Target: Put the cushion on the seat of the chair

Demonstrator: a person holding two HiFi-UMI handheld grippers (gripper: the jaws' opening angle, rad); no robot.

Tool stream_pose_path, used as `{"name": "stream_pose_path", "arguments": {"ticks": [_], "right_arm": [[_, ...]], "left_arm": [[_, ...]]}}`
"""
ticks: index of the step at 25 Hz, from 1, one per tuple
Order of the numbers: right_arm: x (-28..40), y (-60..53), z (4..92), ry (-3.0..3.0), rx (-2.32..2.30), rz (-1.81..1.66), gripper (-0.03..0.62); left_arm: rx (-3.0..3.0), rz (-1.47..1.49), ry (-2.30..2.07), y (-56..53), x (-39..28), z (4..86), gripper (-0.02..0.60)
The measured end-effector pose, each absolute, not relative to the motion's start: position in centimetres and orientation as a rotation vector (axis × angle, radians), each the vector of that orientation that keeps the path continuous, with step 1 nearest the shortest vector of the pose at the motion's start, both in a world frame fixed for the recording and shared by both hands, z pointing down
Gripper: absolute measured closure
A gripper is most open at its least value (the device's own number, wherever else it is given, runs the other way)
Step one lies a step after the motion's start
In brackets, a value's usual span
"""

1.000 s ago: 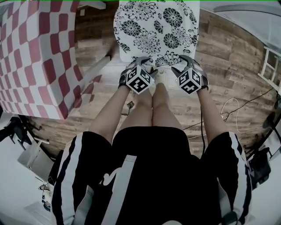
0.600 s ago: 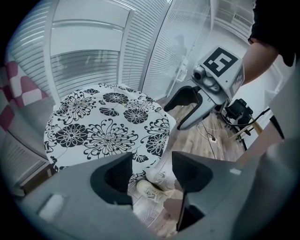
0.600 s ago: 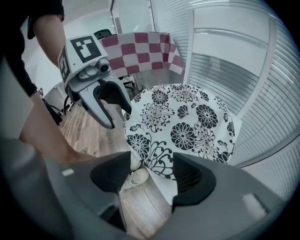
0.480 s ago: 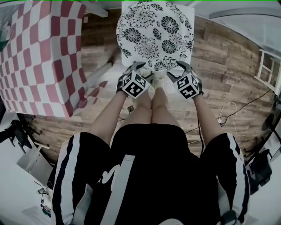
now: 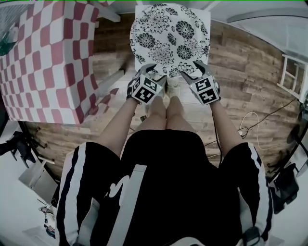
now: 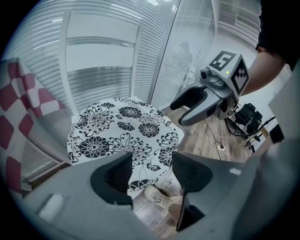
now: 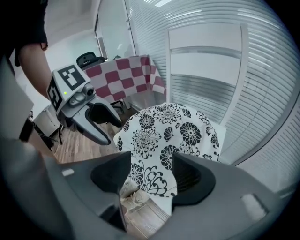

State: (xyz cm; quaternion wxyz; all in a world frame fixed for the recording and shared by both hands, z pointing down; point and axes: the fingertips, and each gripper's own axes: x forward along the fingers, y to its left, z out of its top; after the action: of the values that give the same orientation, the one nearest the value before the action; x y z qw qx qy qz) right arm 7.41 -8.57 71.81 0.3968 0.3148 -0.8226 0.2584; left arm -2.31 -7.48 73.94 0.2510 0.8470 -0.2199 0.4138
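The white cushion with black flowers (image 5: 171, 38) lies flat on the seat of the white chair (image 5: 138, 8). The chair's slatted back (image 6: 103, 61) rises behind it. My left gripper (image 5: 144, 74) hovers at the cushion's near left edge, jaws open, with nothing between them. My right gripper (image 5: 192, 72) is open at the near right edge, also holding nothing. In the left gripper view the cushion (image 6: 122, 136) shows through the gap of the left gripper (image 6: 151, 171). The right gripper (image 7: 150, 173) frames the cushion (image 7: 173, 131) the same way.
A table under a red-and-white checked cloth (image 5: 43, 62) stands close on the left. The person's legs and pale shoes (image 6: 159, 194) are right before the chair. Cables (image 5: 250, 120) lie on the wooden floor at the right. Blinds on glass walls stand behind the chair.
The head view has tilted, so cushion and chair sit lower in the picture. Both grippers stay open at the cushion's near edge, shifted only slightly.
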Motion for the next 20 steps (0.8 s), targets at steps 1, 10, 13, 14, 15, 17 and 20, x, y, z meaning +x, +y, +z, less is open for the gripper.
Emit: {"name": "stream_pose_path", "arguments": {"ticks": [1, 10, 13, 14, 15, 17, 20], "right_arm": [[7.4, -9.0, 71.4, -2.091, 0.818, 0.658, 0.327], [7.1, -12.1, 67.1, -2.137, 0.922, 0.614, 0.332], [6.8, -12.7, 65.6, -2.154, 0.944, 0.589, 0.332], [6.8, -12.9, 65.2, -2.158, 0.949, 0.58, 0.332], [6.8, -13.0, 64.7, -2.163, 0.955, 0.572, 0.332], [6.8, -13.4, 63.8, -2.172, 0.969, 0.556, 0.335], [6.8, -13.8, 62.1, -2.185, 1.002, 0.532, 0.339]], "left_arm": [[2.308, 1.125, -0.611, -7.8, -2.4, 73.6, 0.31], [2.309, 1.097, -0.738, -10.7, -4.2, 70.6, 0.311], [2.308, 1.063, -0.793, -11.5, -4.8, 69.3, 0.311], [2.315, 1.058, -0.807, -11.8, -5.0, 68.8, 0.311], [2.326, 1.059, -0.815, -11.9, -5.1, 68.4, 0.311], [2.35, 1.062, -0.828, -12.2, -5.3, 67.5, 0.311], [2.366, 1.025, -0.87, -12.8, -5.6, 65.8, 0.311]]}}
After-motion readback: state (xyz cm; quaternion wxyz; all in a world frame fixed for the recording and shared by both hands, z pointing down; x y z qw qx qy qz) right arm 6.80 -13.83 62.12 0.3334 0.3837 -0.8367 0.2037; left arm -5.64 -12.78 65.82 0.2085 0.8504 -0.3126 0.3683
